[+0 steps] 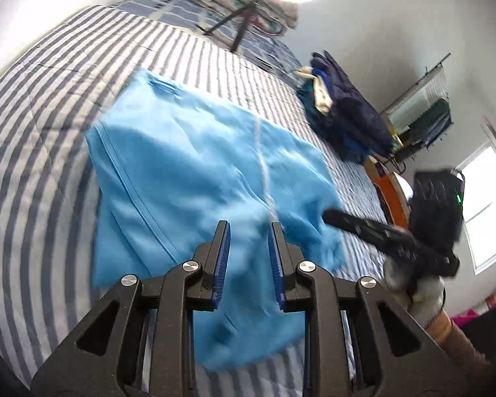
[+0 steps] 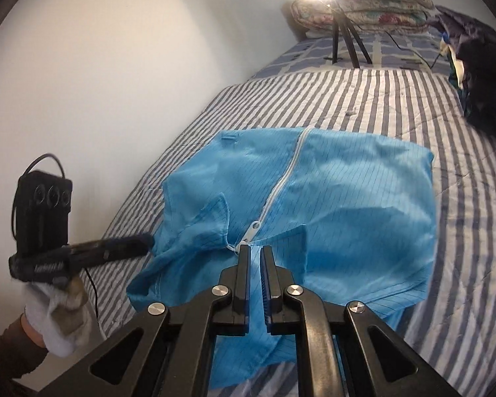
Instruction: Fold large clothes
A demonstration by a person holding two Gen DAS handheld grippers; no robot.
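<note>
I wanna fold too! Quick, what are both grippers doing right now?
Left gripper: open, over the light blue zip-up fabric jacket, holding nothing.
Right gripper: shut; whether it pinches the jacket cannot be told.

We hold our left gripper (image 1: 249,223) angled downward, its jaws slightly apart with nothing pressed between the pads. Our right gripper (image 2: 256,248) also tilts downward, jaws nearly closed, a thin gap showing. A white-gloved left hand (image 2: 58,317) grips the handle.
</note>
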